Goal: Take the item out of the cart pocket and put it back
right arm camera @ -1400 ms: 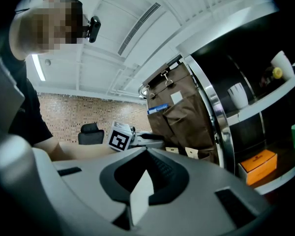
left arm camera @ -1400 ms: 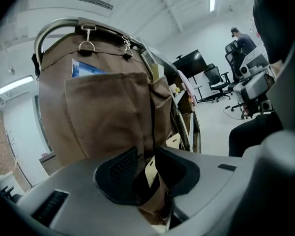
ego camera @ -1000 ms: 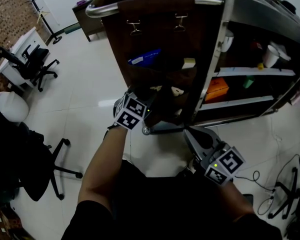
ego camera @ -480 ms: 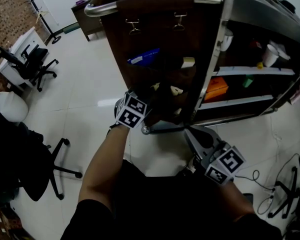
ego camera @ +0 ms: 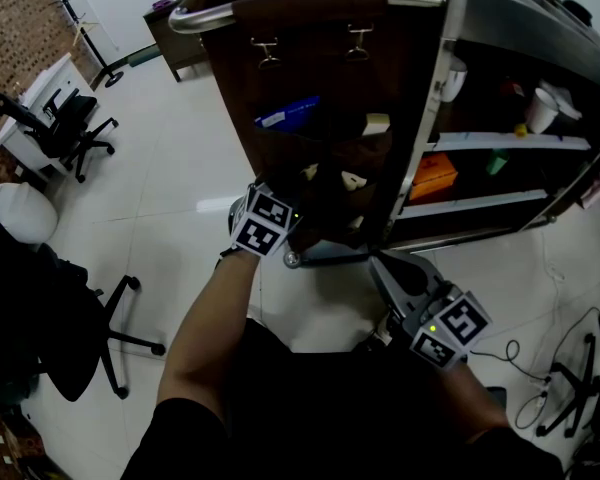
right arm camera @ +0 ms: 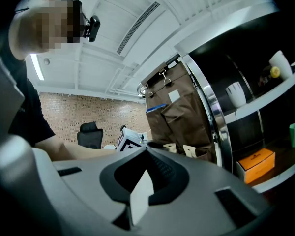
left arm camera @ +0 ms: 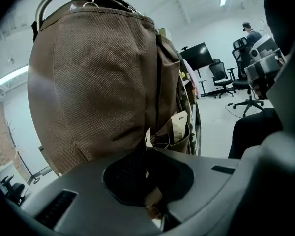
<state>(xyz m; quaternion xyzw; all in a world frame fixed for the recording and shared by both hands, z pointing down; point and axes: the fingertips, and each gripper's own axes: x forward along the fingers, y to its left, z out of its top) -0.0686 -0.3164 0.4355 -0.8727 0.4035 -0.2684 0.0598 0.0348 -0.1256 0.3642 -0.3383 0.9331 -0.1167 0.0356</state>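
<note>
A person wearing a head camera is standing at the end of a metal cart, holding a two-jaw gripper in each hand. A brown fabric pocket organiser is hanging by two clips from the cart's handle rail. The left gripper is reaching into the lowest row of pockets, its marker cube facing up. Its jaws have just been closing and are now pinching a thin tan item between the pads. Most of the item is hidden by the jaws, right up against the organiser's lower edge. Whether it is clear of its pocket cannot be told. A pale card is sticking up from a neighbouring low pocket. Higher up, a blue packet and a cream block are showing in other pockets. The right gripper is hanging well back from the organiser, low and to the right. It is pointing toward the cart's base, with its jaws pressed together and nothing seen between them. On the cart's side shelves, an orange box and a white cup are sitting. A black office chair is standing on the pale tiled floor to the left.
</note>
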